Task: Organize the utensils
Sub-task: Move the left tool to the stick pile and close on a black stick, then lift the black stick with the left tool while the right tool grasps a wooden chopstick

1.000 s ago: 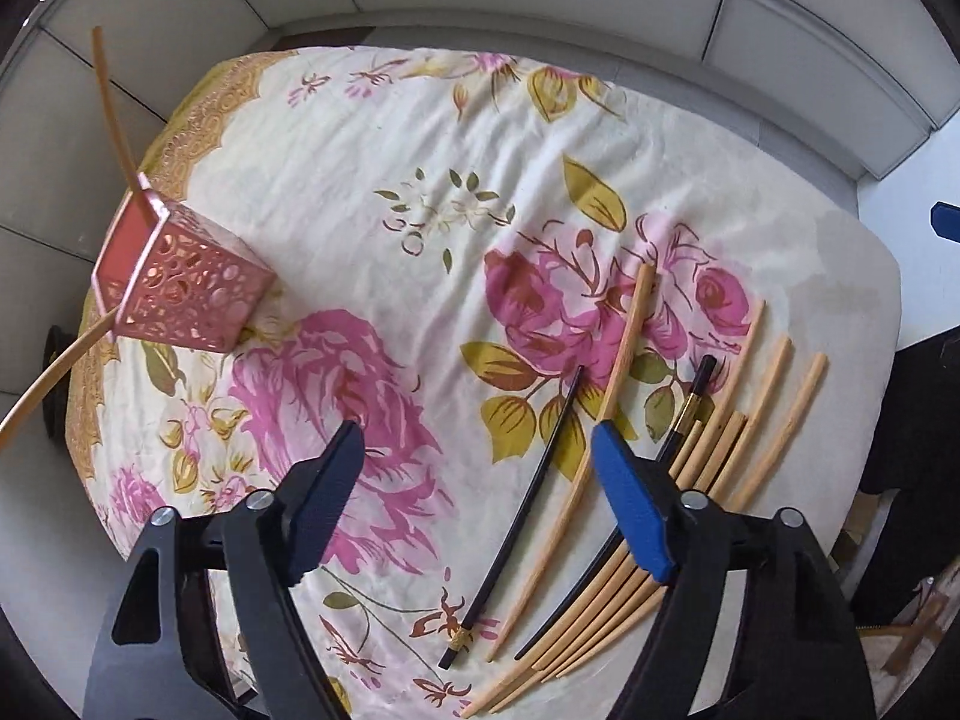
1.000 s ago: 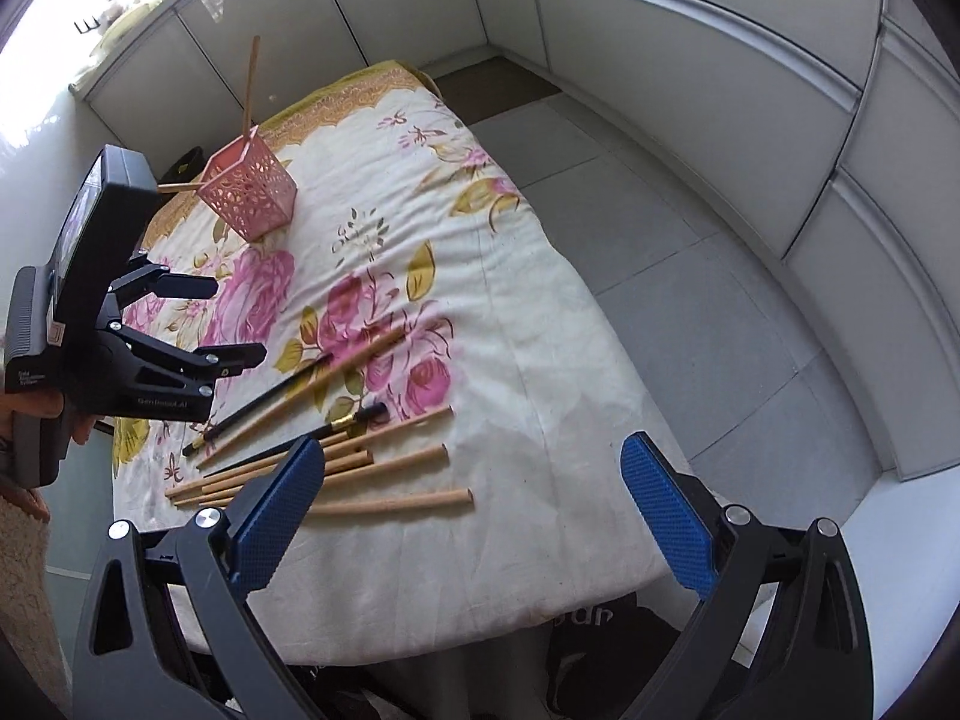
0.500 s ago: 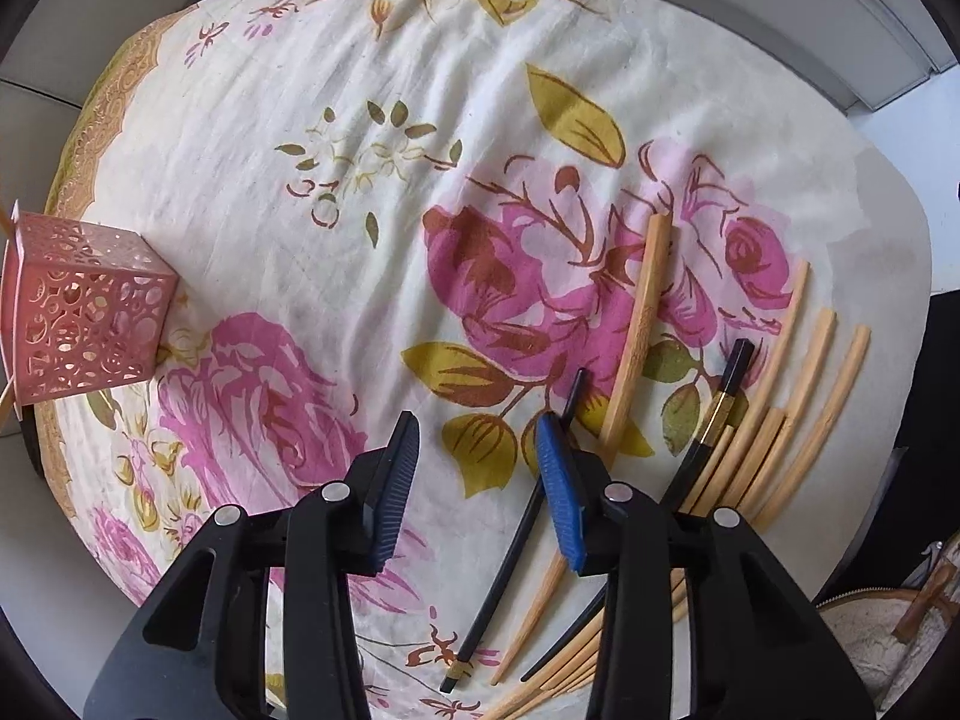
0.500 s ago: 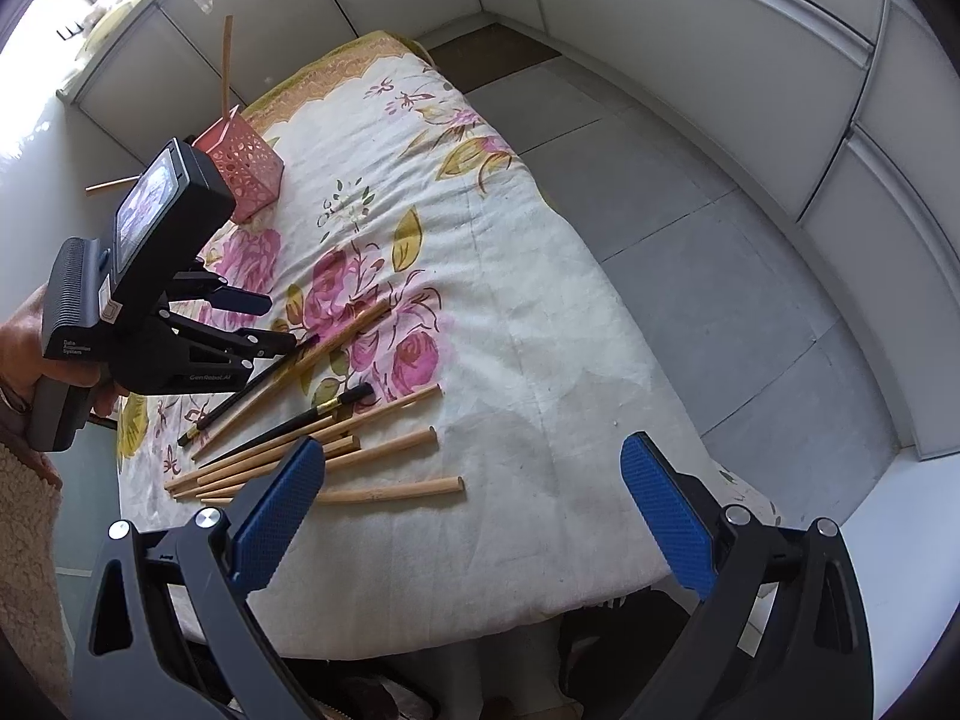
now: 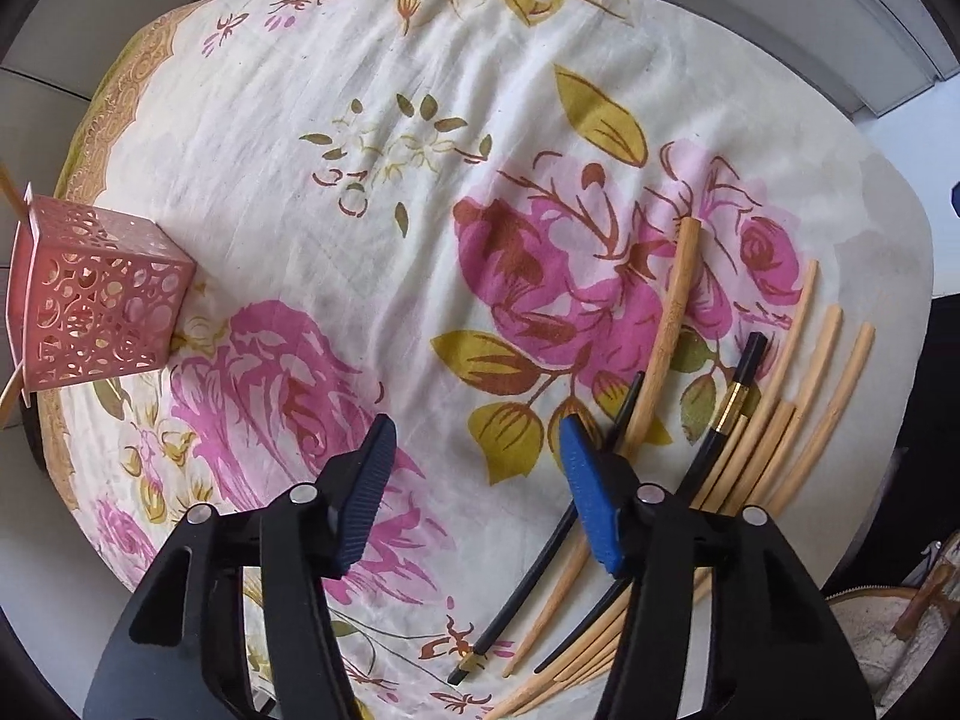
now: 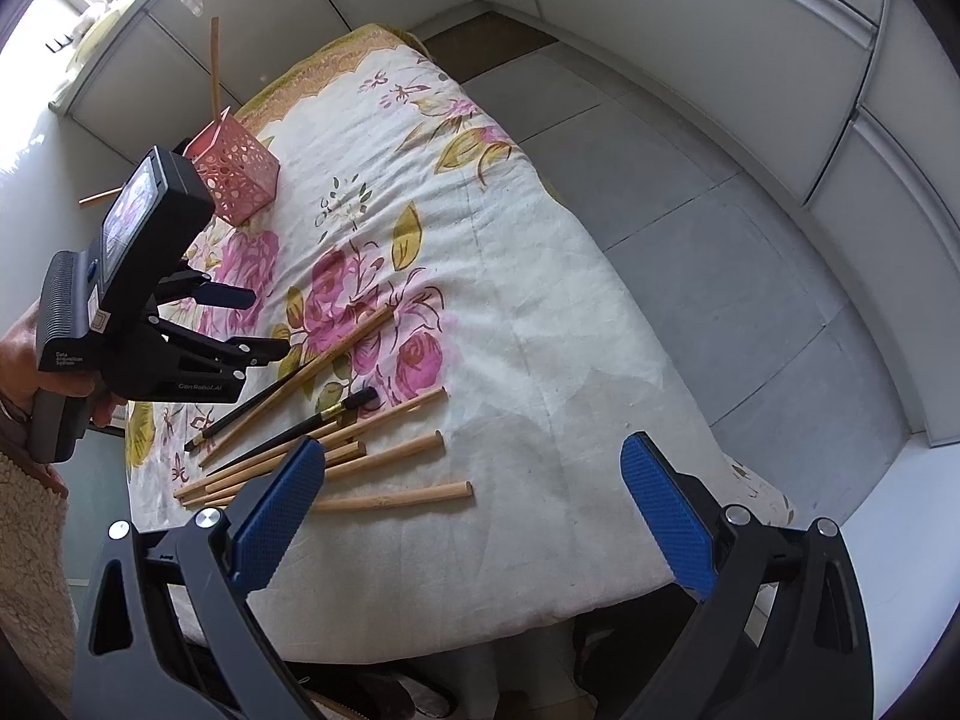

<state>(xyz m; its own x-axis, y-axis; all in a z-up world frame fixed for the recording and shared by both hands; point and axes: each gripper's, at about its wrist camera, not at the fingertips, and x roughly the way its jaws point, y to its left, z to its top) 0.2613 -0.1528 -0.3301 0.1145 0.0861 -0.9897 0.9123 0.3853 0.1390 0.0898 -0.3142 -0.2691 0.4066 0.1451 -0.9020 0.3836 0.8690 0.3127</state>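
Hovering our left tongs (image 5: 477,480) straight down over black chopstick (image 5: 543,546), jaws opening, nothing between yet. Chopsticks fan out on floral-cloth bench (image 5: 420,192); pink holder (image 5: 96,306) waits at far edge. Right tongs (image 6: 474,516) wide, empty, clear of pile.

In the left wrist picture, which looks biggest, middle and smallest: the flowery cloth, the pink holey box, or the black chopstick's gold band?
1. Flowery cloth
2. Pink holey box
3. Gold band on the black chopstick
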